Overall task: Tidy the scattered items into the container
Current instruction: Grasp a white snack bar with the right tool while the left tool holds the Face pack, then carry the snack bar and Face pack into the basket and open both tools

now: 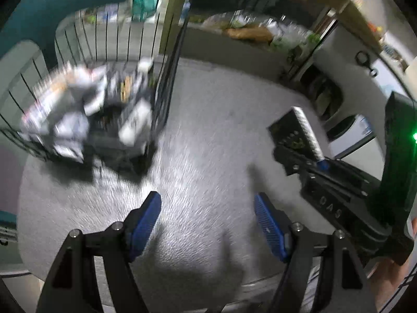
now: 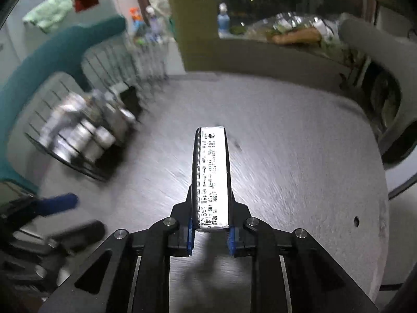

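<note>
Progress looks late: we see the wire basket (image 1: 86, 120) already heaped, the grey table (image 1: 208, 130) otherwise bare. Our right gripper (image 2: 210, 232) pinches the last packet (image 2: 211, 174) above the table; the left gripper (image 1: 207, 224) hangs spread, empty.

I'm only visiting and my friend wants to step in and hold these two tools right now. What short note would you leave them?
Right gripper: shut on a flat silver-edged packet, held up off the grey table.
Left gripper: open, nothing between its pads, above bare table.
Container: the wire basket at the table's far left, already piled with packets; the view is blurred, so I can't count them.
Done: most items appear to be in the basket.
Left: carry the held packet over to the basket and release it inside. I see no other loose items on the table in these views.
</note>
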A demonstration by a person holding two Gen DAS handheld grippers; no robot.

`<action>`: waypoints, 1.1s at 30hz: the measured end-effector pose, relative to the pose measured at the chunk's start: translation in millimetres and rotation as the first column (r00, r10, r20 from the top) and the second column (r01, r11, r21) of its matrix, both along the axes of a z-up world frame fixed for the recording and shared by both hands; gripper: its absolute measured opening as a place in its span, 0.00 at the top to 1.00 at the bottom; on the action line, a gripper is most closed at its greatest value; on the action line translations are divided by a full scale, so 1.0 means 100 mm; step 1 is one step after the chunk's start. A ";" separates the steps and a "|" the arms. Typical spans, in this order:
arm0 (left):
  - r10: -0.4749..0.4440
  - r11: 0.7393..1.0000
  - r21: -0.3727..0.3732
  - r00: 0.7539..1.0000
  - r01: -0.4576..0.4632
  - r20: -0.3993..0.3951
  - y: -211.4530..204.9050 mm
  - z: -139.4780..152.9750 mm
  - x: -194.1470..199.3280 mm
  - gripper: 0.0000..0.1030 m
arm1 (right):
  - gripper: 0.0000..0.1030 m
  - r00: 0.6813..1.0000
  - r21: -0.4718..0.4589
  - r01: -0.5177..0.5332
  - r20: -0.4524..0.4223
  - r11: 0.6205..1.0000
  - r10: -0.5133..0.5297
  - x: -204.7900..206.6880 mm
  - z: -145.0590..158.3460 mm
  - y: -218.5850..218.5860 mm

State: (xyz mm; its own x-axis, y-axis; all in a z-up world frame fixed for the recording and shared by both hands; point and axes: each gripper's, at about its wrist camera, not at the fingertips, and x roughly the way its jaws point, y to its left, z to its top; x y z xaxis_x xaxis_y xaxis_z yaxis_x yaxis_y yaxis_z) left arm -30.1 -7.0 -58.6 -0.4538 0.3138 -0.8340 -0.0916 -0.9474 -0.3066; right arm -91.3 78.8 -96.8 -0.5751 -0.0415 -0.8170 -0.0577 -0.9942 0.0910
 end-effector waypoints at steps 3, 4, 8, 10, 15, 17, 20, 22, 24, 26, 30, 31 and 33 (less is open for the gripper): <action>0.045 0.999 -0.013 0.997 -0.046 -0.061 -0.15 0.40 -0.06 0.25 | 0.81 0.998 -0.002 -0.027 -0.055 1.000 0.027 -0.14 0.36 -0.16; 0.060 0.998 -0.013 0.996 -0.061 -0.070 -0.20 0.51 -0.11 0.25 | 0.81 0.997 -0.005 -0.038 -0.065 0.999 0.038 -0.21 0.44 -0.21; 0.129 0.988 -0.071 0.984 -0.139 -0.124 -0.59 0.90 -0.20 0.22 | 0.81 0.991 -0.008 -0.097 -0.095 0.995 0.095 -0.57 0.72 -0.53; 0.164 0.977 -0.110 0.976 -0.180 -0.142 -0.83 0.99 -0.27 0.21 | 0.81 0.987 -0.024 -0.136 -0.094 0.990 0.133 -0.78 0.78 -0.75; 0.237 0.956 -0.139 0.961 -0.257 -0.142 -1.24 1.00 -0.57 0.22 | 0.81 0.978 -0.066 -0.200 -0.073 0.978 0.195 -1.13 0.77 -1.21; 0.246 0.951 -0.154 0.958 -0.268 -0.147 -1.33 0.99 -0.58 0.21 | 0.79 0.974 -0.067 -0.224 -0.049 0.972 0.221 -1.24 0.72 -1.37; 0.260 0.948 -0.150 0.955 -0.281 -0.143 -1.46 0.97 -0.59 0.21 | 0.68 0.973 -0.028 -0.232 -0.023 0.972 0.232 -1.30 0.67 -1.53; 0.267 0.949 -0.132 0.954 -0.285 -0.139 -1.51 0.96 -0.56 0.19 | 0.53 0.979 -0.009 -0.203 -0.016 0.979 0.203 -1.30 0.68 -1.52; 0.267 0.952 -0.118 0.954 -0.283 -0.134 -1.52 0.94 -0.54 0.19 | 0.43 0.981 -0.007 -0.190 -0.028 0.982 0.190 -1.26 0.70 -1.50; 0.260 0.954 -0.117 0.956 -0.276 -0.134 -1.53 0.94 -0.51 0.19 | 0.42 0.983 -0.003 -0.178 -0.035 0.984 0.178 -1.21 0.74 -1.48; 0.253 0.958 -0.102 0.958 -0.268 -0.136 -1.46 0.96 -0.42 0.19 | 0.42 0.989 0.010 -0.140 -0.055 0.990 0.140 -0.98 0.89 -1.36; 0.248 0.960 -0.097 0.959 -0.262 -0.134 -1.43 0.97 -0.40 0.19 | 0.42 0.990 0.013 -0.127 -0.056 0.992 0.128 -0.93 0.93 -1.32; 0.226 0.967 -0.091 0.965 -0.238 -0.131 -1.34 0.99 -0.34 0.19 | 0.42 0.994 0.025 -0.090 -0.053 0.996 0.091 -0.76 0.97 -1.23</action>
